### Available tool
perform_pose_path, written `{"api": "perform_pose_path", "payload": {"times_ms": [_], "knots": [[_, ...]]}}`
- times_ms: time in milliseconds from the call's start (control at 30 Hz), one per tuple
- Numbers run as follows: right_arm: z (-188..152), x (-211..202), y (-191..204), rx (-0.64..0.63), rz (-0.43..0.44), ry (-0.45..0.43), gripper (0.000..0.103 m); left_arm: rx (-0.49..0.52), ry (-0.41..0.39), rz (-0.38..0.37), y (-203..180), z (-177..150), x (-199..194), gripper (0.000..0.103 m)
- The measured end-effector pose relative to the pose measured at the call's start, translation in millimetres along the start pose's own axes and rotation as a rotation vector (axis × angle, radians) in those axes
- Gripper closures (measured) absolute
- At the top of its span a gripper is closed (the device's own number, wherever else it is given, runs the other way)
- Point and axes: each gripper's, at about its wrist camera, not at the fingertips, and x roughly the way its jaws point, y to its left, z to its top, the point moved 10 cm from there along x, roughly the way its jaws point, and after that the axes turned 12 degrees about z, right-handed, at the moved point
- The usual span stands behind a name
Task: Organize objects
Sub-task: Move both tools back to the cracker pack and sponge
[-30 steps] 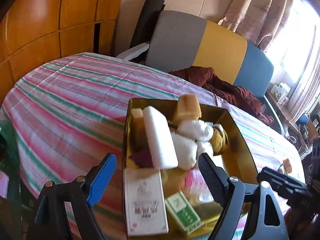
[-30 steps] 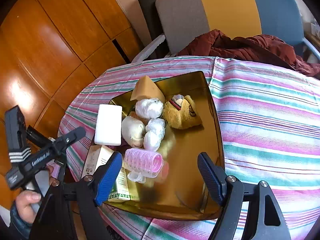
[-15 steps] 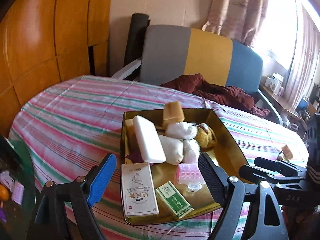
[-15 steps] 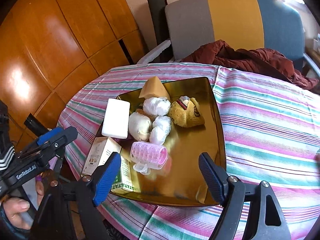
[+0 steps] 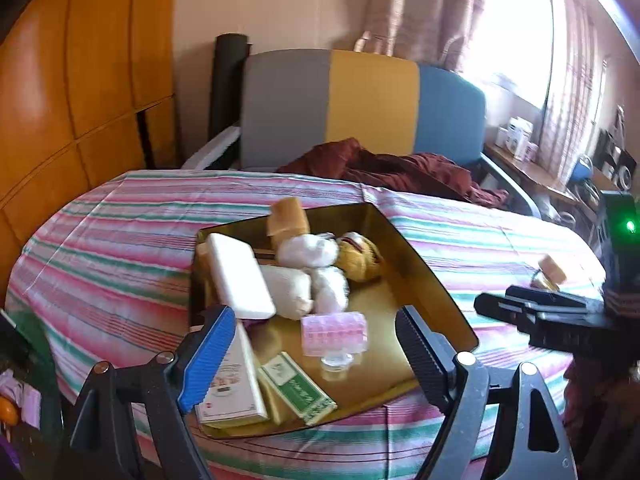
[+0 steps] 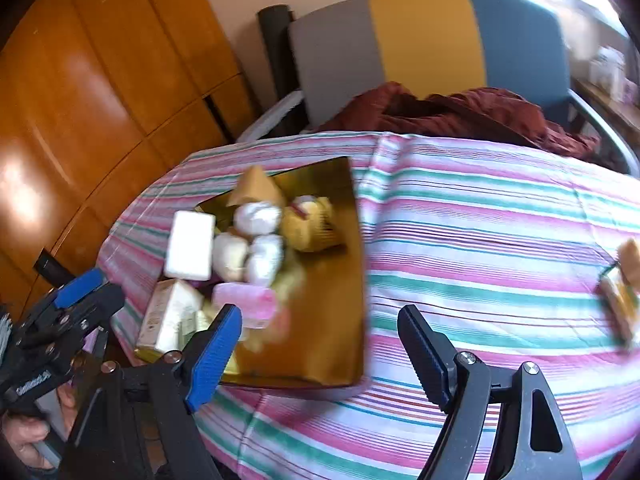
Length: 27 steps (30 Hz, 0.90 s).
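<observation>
Left wrist view first: the left gripper (image 5: 316, 344) hangs at the bottom of the frame with its jaws wide apart, having just eased in slightly, and they touch nothing. Between them, further off, sits the gold tray (image 5: 424, 276) on the striped tablecloth (image 5: 120, 240) at centre frame. Inside it, a white block (image 5: 240, 276) leans at the left, white wrapped bundles (image 5: 316, 264) and a yellow plush toy (image 5: 360, 256) fill the middle, a pink hair roller (image 5: 334, 334) lies lower down, and a white carton (image 5: 234, 384) and green box (image 5: 298, 390) sit at the near edge; their printing is too small to read. Over to the right wrist view, blurred: the right gripper (image 6: 320, 344) is also spread open, empty, low in the frame over the cloth and the tray's near right corner. A small tan object (image 6: 624, 280) sits at the right edge. Lower left, a hand (image 6: 28, 436) holds the other tool.
</observation>
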Motion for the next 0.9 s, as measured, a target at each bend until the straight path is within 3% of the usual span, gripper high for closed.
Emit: {"api": "perform_pose_path", "payload": {"times_ms": [133,900], "knots": [[0,-14,-30,0.043,-0.045,-0.015,0.022,0.054,0.005,-0.025,-21,-2,-1,0.024],[22,-131,-222,0.334,-0.329,-0.146,0.02,0.293,0.046,-0.184,-137,-11,2,0.024]]}}
